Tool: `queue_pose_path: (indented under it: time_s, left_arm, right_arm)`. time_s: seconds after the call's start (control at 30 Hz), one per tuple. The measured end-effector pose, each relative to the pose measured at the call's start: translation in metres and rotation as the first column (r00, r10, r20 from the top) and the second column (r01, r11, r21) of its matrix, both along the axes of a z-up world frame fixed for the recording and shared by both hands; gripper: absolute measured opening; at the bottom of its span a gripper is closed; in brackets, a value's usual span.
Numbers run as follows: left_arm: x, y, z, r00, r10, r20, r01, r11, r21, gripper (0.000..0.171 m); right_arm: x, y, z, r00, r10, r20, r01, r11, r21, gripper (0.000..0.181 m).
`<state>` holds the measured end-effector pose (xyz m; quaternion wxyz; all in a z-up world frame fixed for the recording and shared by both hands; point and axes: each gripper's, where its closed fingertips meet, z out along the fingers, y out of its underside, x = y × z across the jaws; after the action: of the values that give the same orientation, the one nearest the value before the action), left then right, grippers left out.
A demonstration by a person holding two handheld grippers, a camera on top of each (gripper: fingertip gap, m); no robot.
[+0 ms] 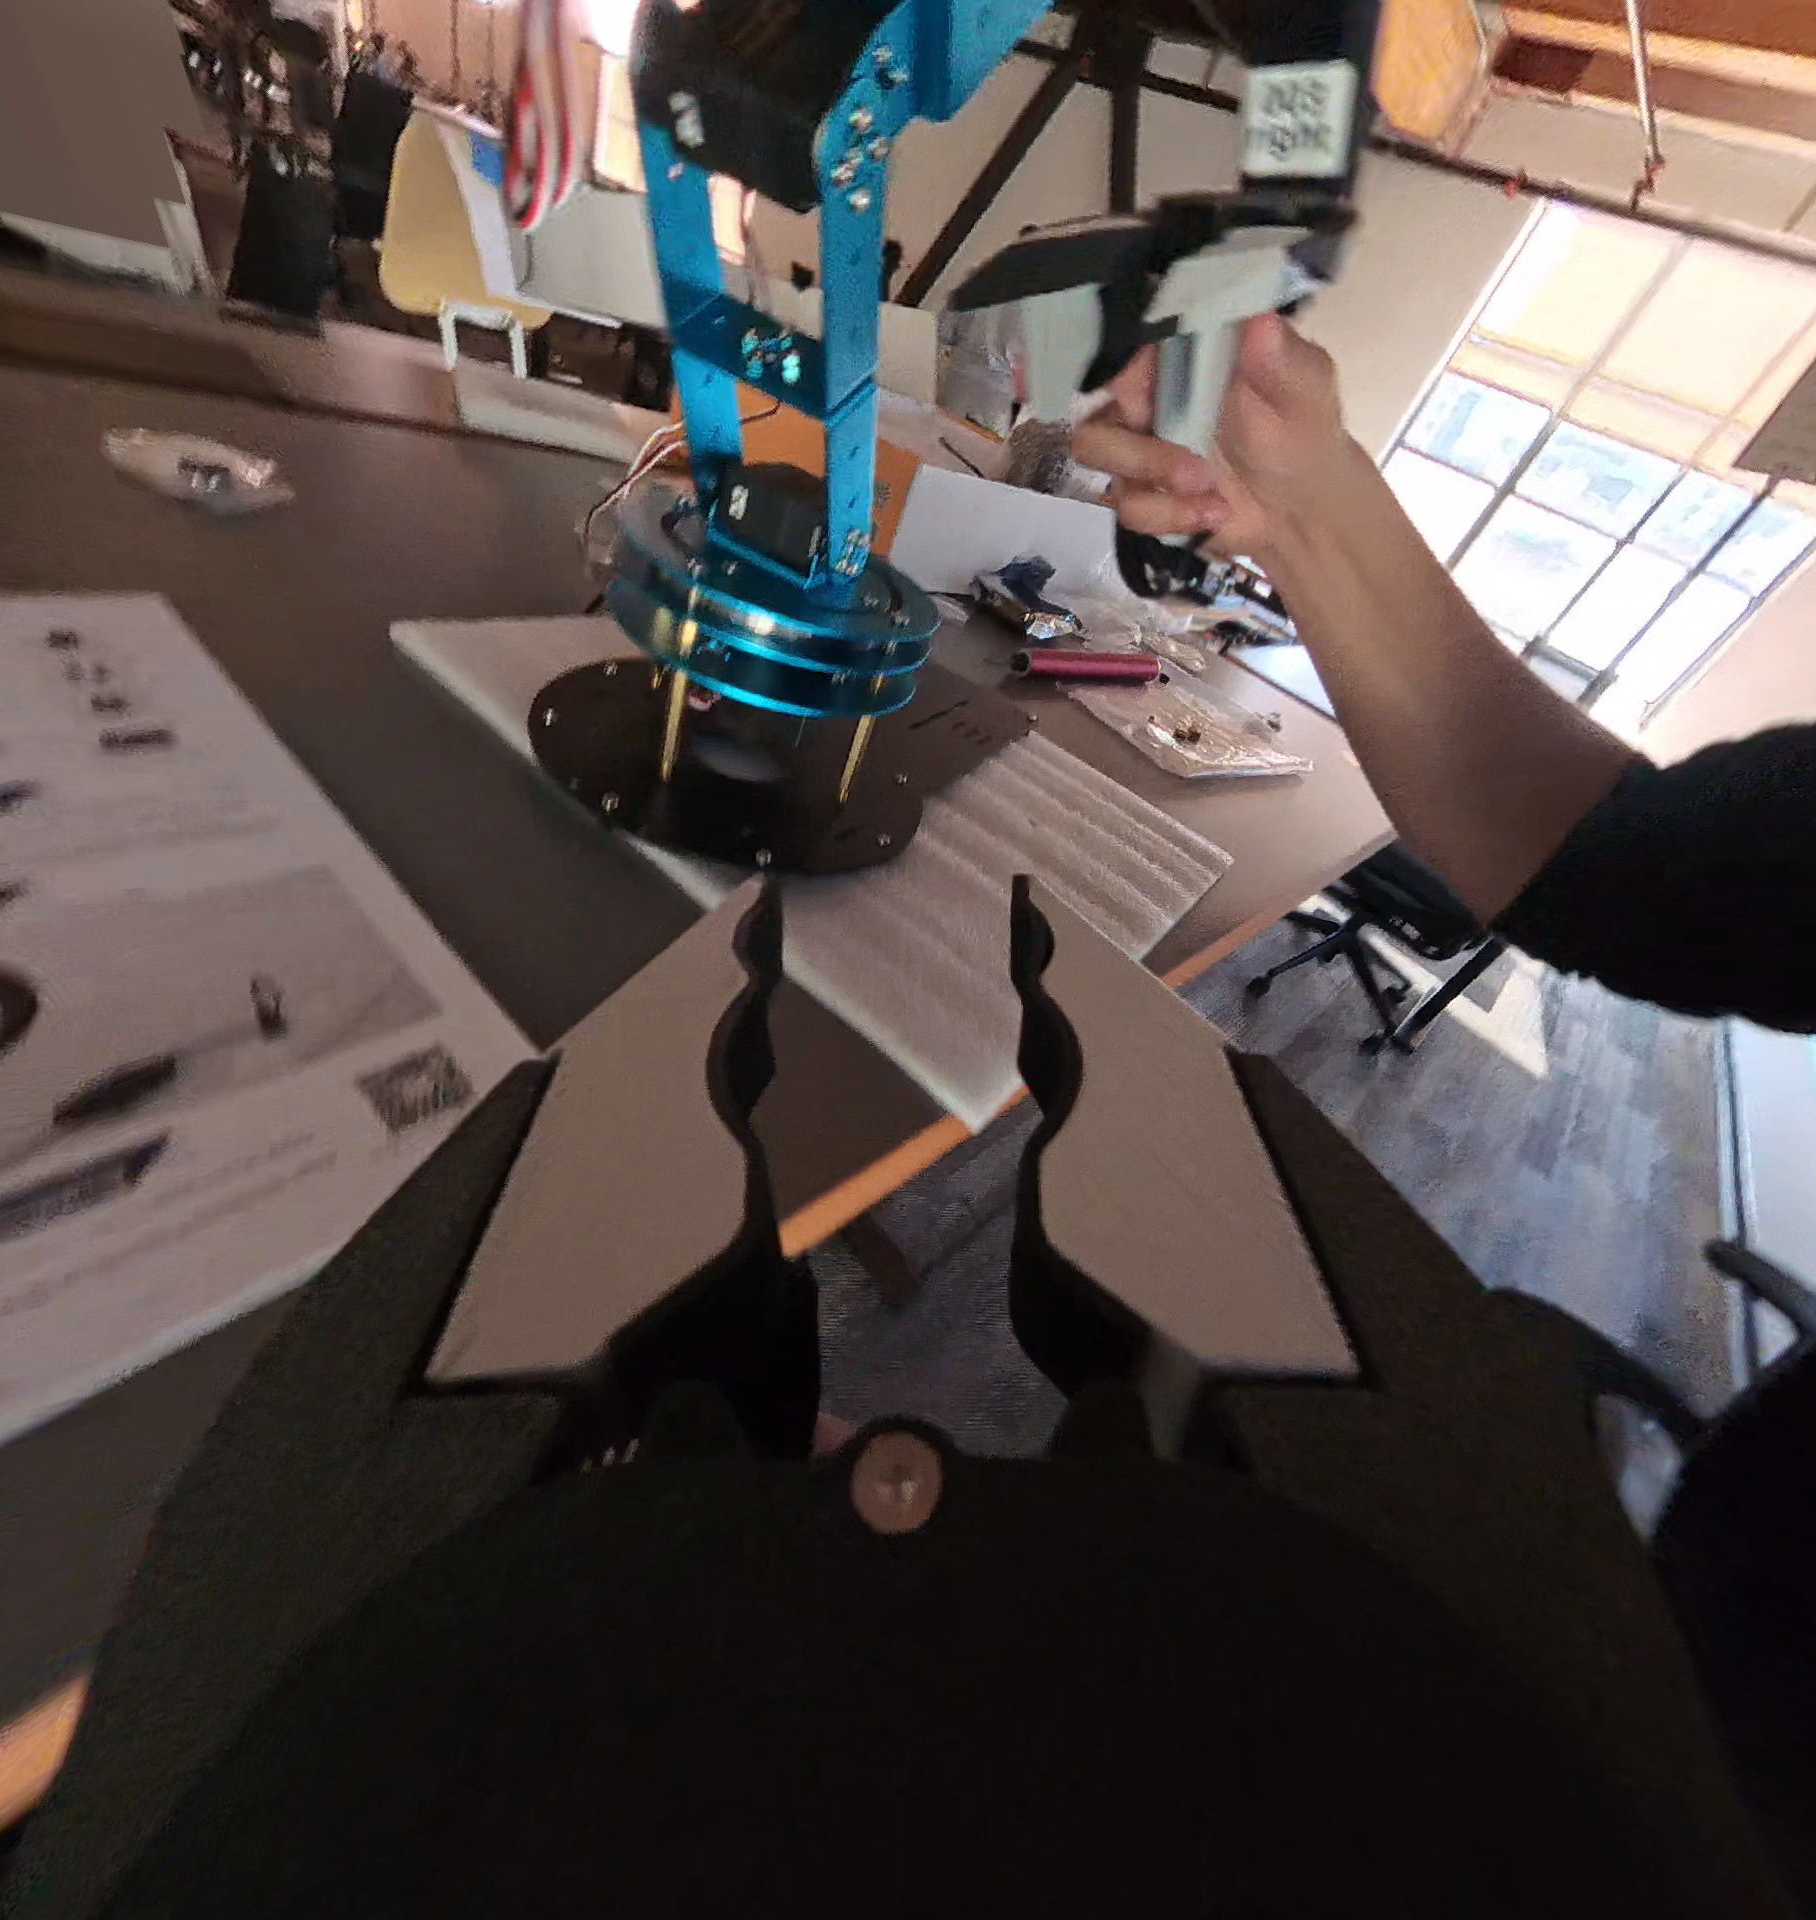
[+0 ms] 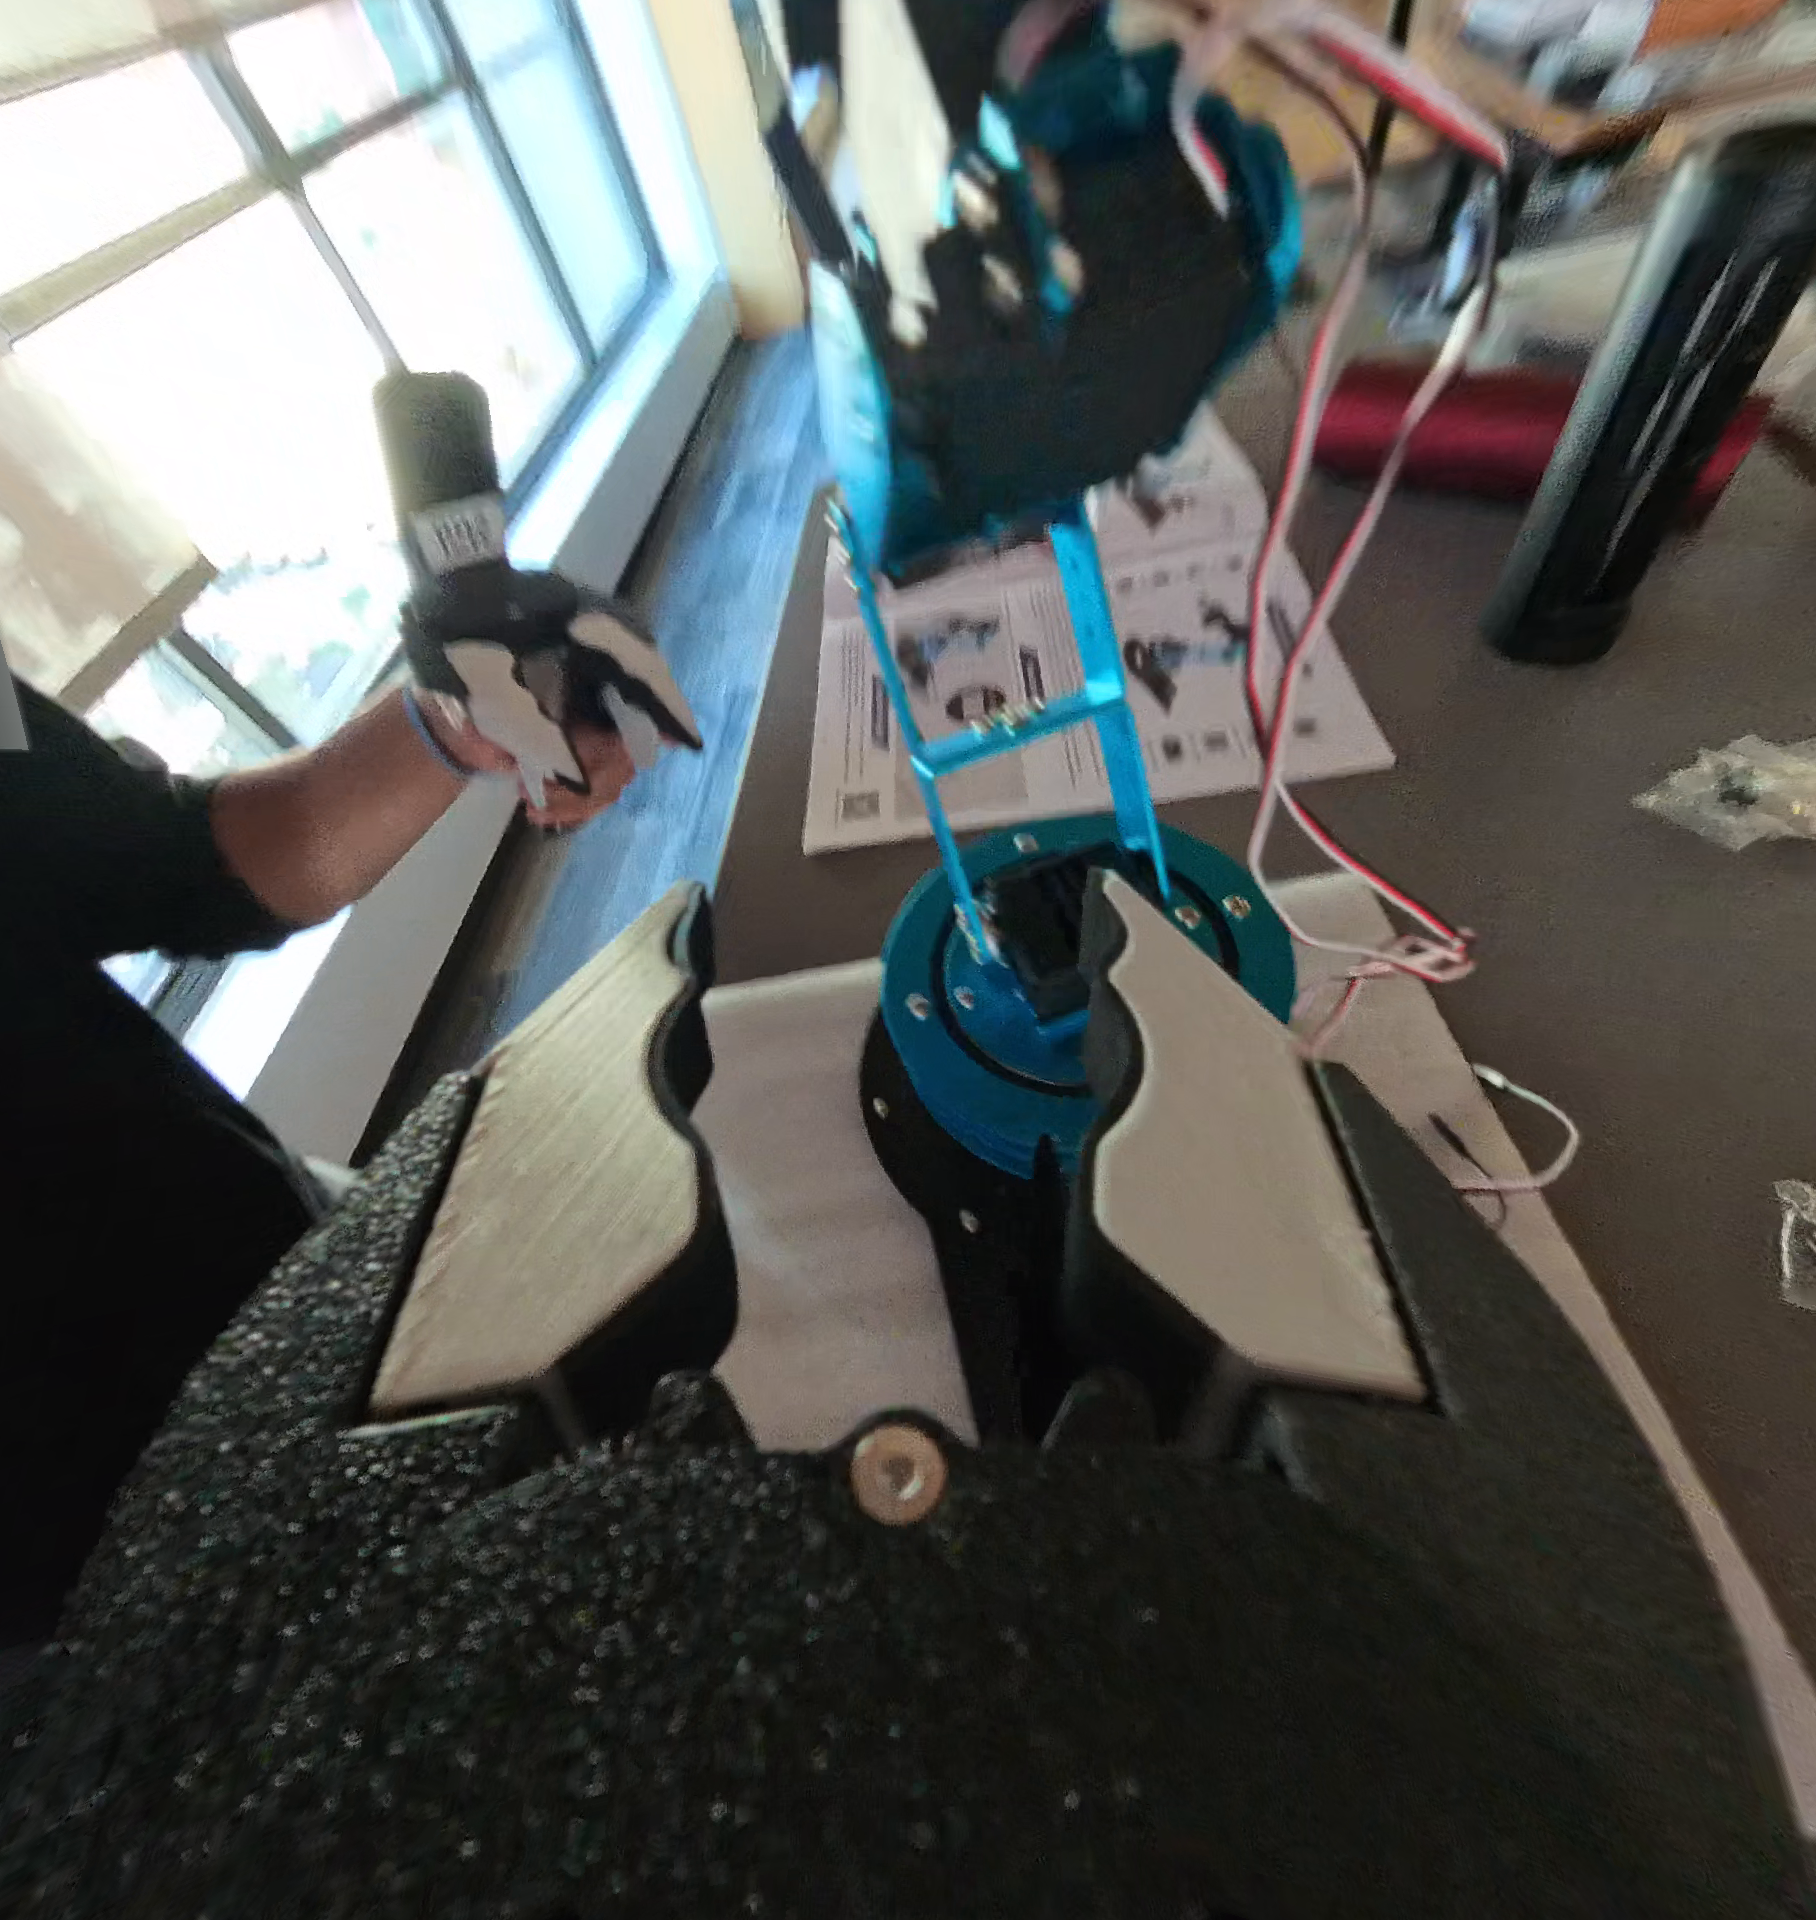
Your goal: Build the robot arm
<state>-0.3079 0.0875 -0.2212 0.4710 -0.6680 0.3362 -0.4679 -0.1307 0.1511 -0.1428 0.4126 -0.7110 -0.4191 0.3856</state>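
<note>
Blue arm kit (image 1: 779,436) upright, axis vertical

Your left gripper (image 1: 893,914) hangs open, empty, just short of the blue arm kit (image 1: 769,613); your right gripper (image 1: 1039,312) is raised beside its upper links.

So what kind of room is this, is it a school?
It looks more like a workshop or maker office than a school, I think. A small blue robot arm kit stands on a long table, beside a printed instruction sheet and little bags of parts.
</note>
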Motion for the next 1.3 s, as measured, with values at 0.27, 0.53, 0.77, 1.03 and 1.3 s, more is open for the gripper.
queue_pose_path:
  time_s: [0.27, 0.53, 0.77, 1.03, 1.3]
  left_arm:
    - [0.075, 0.063, 0.002, 0.993, -0.063, -0.099, 0.075, 0.991, 0.115, 0.074]
    - [0.128, 0.112, 0.016, 0.988, -0.122, -0.100, 0.142, 0.964, 0.224, 0.099]
    - [0.148, 0.110, 0.034, 0.980, -0.199, -0.027, 0.198, 0.934, 0.297, 0.072]
    - [0.147, 0.112, 0.034, 0.983, -0.171, -0.060, 0.181, 0.930, 0.320, 0.067]
    - [0.137, 0.120, 0.034, 0.991, -0.118, -0.067, 0.133, 0.943, 0.305, 0.066]
  right_arm:
    - [0.015, 0.038, -0.072, 0.991, -0.077, 0.108, 0.073, 0.997, 0.038, 0.092]
    - [0.017, 0.038, -0.125, 0.958, -0.122, 0.258, 0.092, 0.988, 0.124, 0.114]
    - [0.011, 0.034, -0.131, 0.970, -0.064, 0.233, 0.051, 0.997, 0.062, 0.098]
    - [0.011, 0.033, -0.136, 0.955, -0.040, 0.293, 0.010, 0.995, 0.104, 0.081]
    - [0.012, 0.036, -0.134, 0.946, -0.057, 0.320, 0.020, 0.993, 0.118, 0.043]
